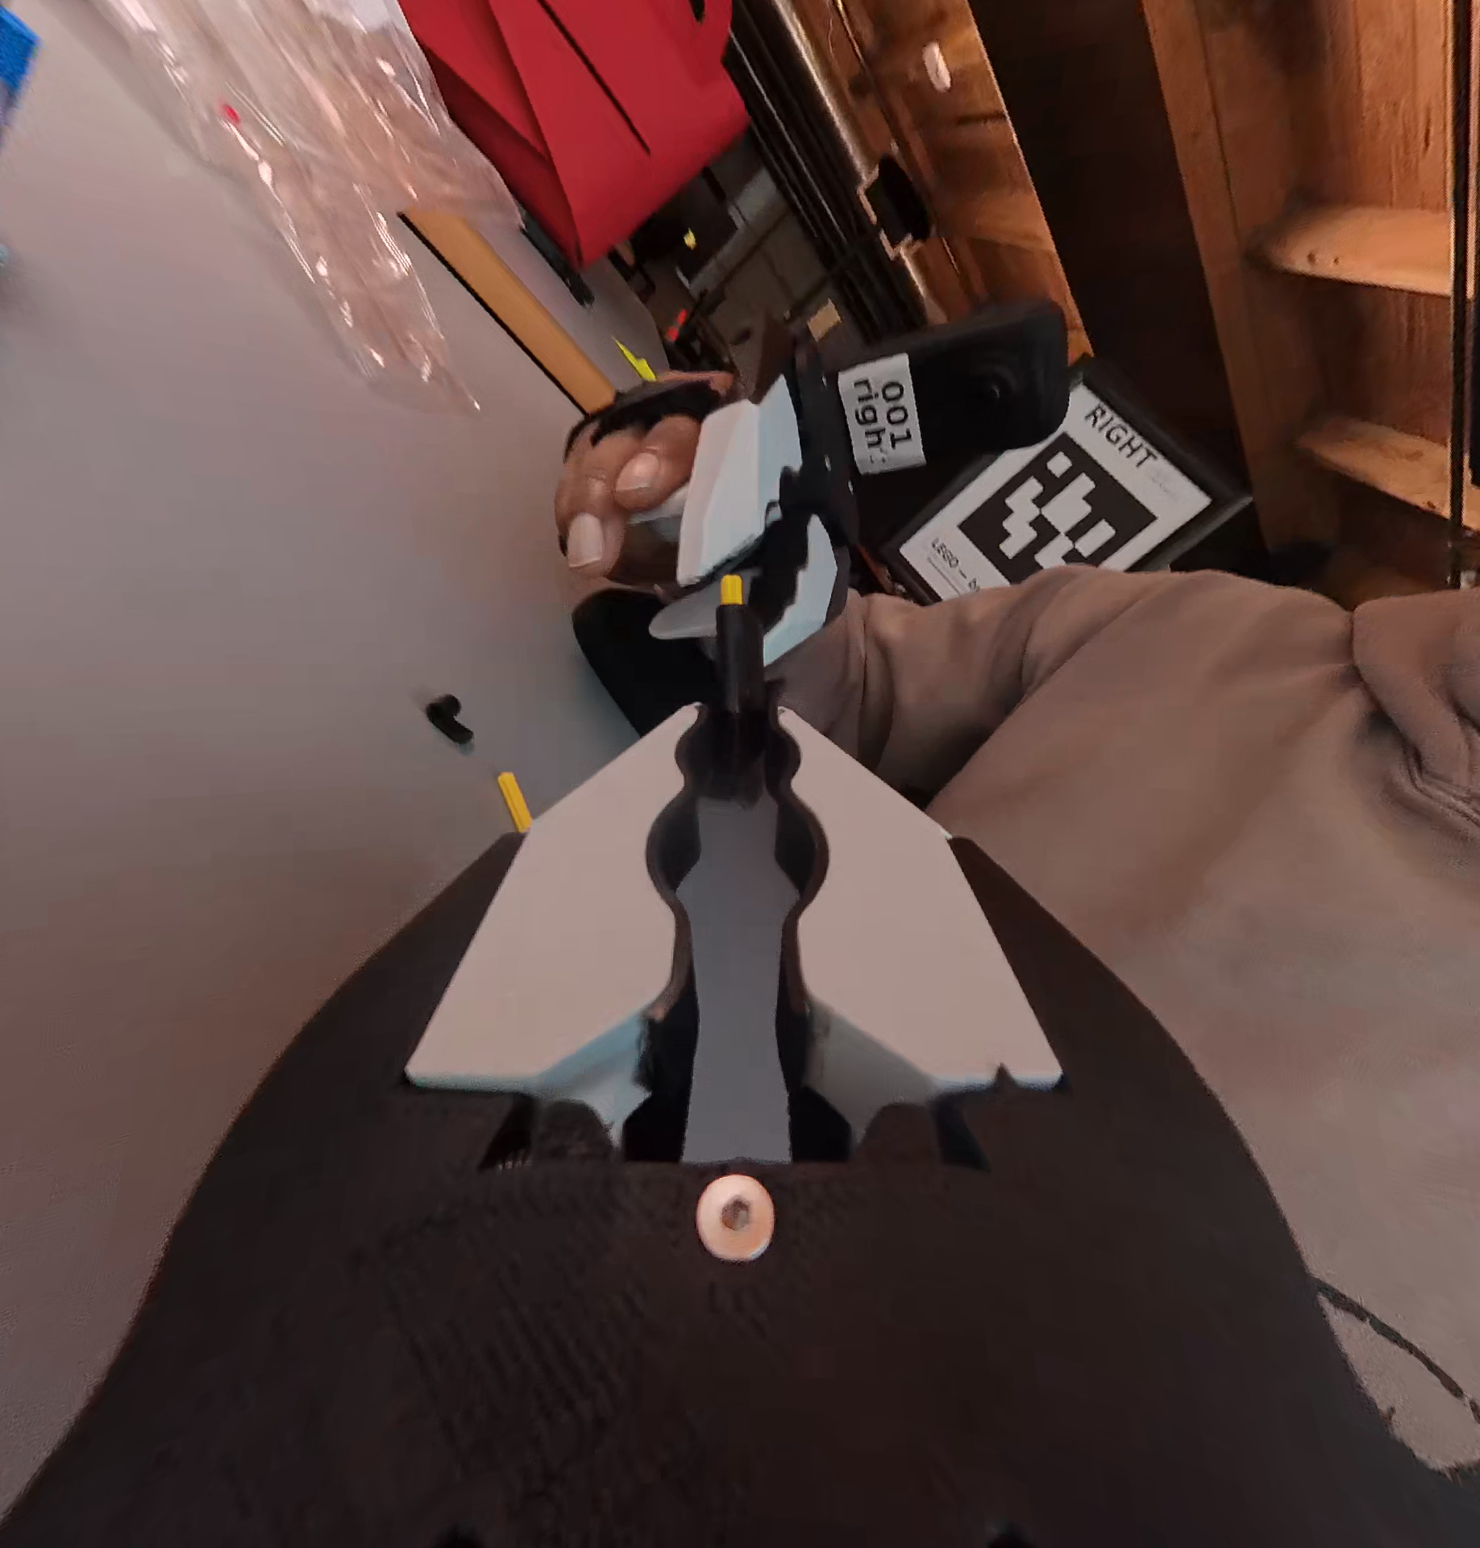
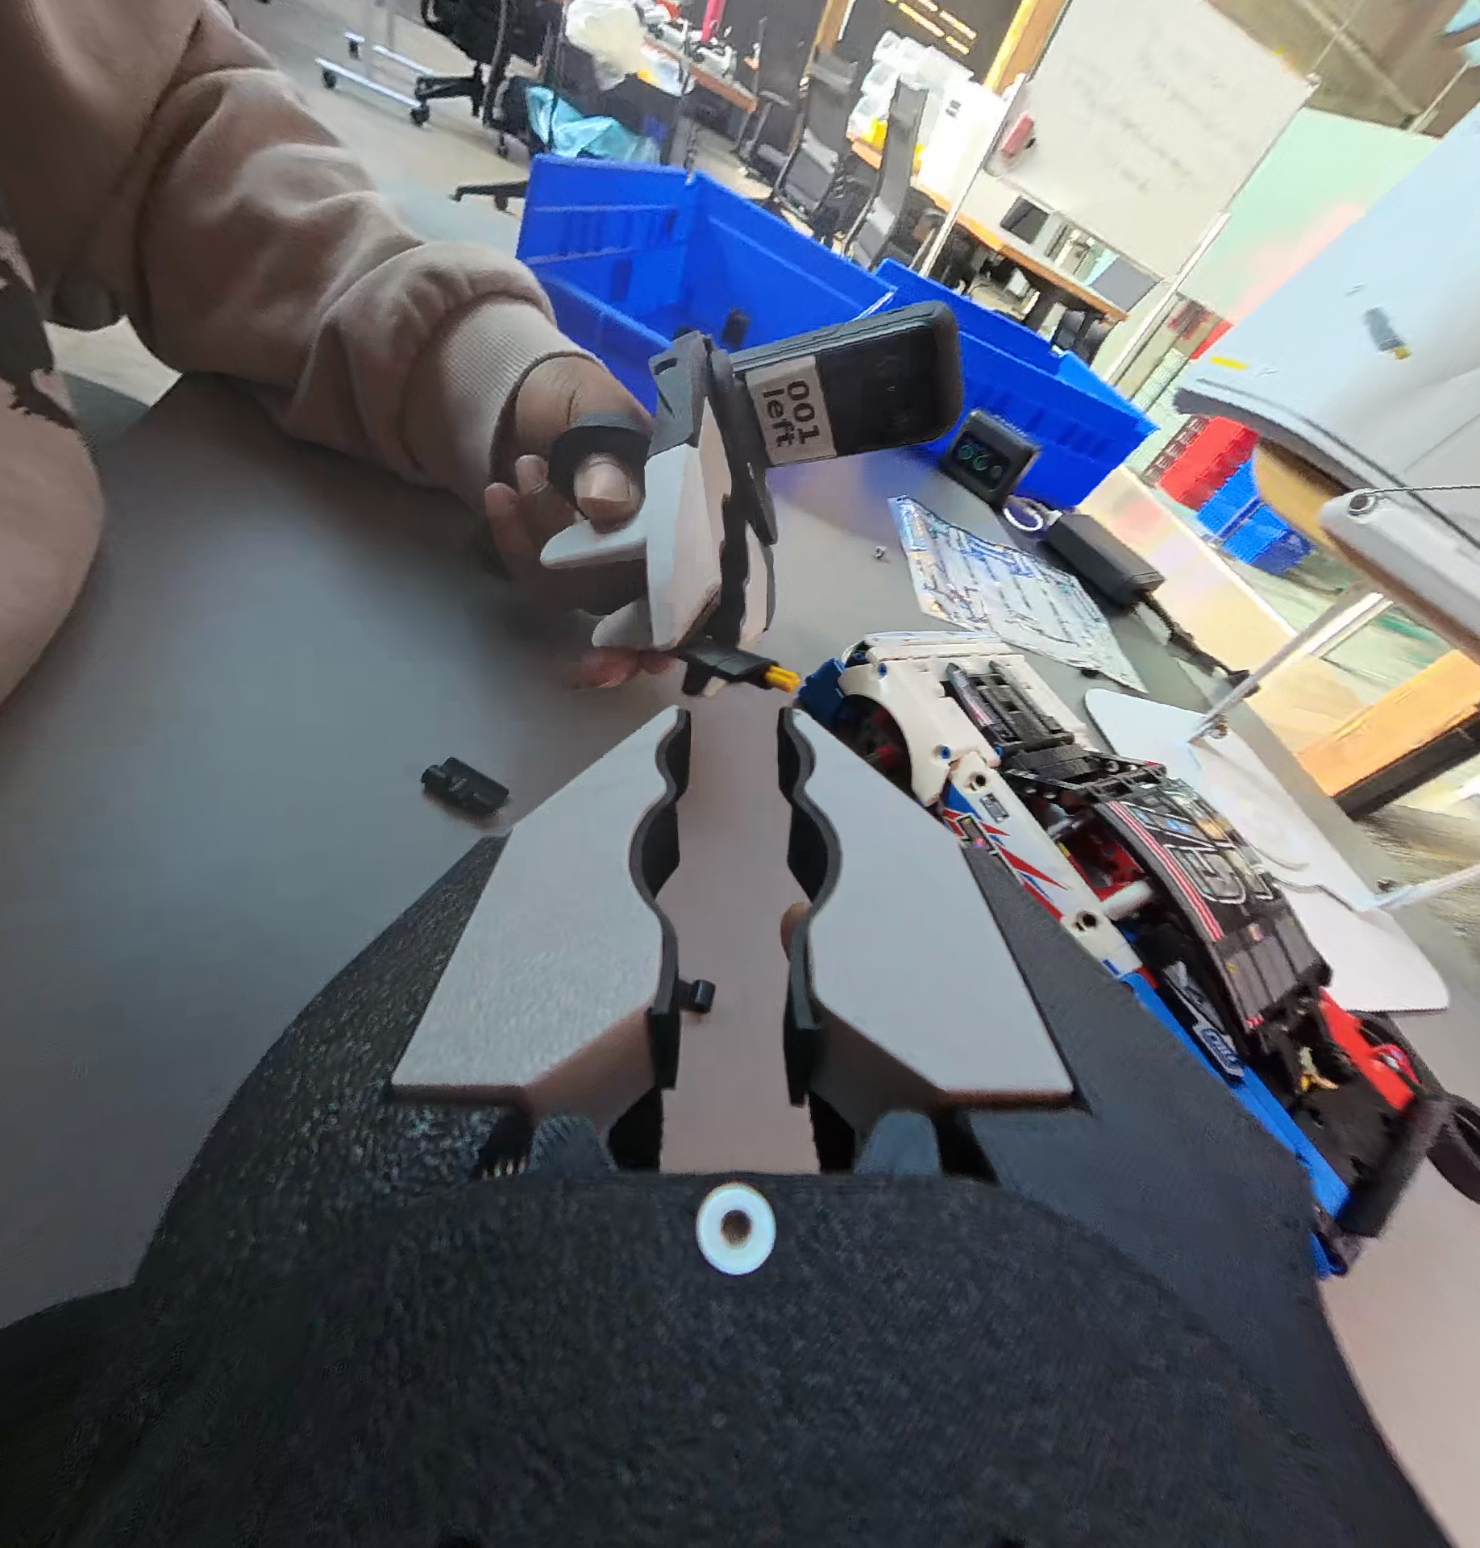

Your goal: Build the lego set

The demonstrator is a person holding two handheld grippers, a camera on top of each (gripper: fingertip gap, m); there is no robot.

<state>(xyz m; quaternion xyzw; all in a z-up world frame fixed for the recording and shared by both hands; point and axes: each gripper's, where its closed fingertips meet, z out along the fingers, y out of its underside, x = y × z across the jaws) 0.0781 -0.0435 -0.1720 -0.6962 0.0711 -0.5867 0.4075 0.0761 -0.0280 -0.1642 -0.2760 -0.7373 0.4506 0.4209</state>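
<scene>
My left gripper (image 1: 735, 712) is shut on a small black lego piece (image 1: 735, 662) with a yellow pin (image 1: 730, 590) sticking out of its far end. It holds the piece above the grey table. The right wrist view shows the same piece (image 2: 724, 662) in the left gripper (image 2: 711, 645). My right gripper (image 2: 735, 714) is open and empty, its tips just short of the yellow pin (image 2: 780, 677). It also shows in the left wrist view (image 1: 749, 578), facing the pin. The partly built white, blue and black lego car (image 2: 1055, 879) lies to the right of it.
A loose black piece (image 2: 464, 785) and a yellow pin (image 1: 512, 800) lie on the table (image 2: 259, 670). An instruction sheet (image 2: 996, 586) and blue bins (image 2: 720, 251) are behind the car. A clear plastic bag (image 1: 326, 167) lies at the far left. The person's sleeve (image 2: 259, 251) reaches in. The grippers are tip to tip, or close to it.
</scene>
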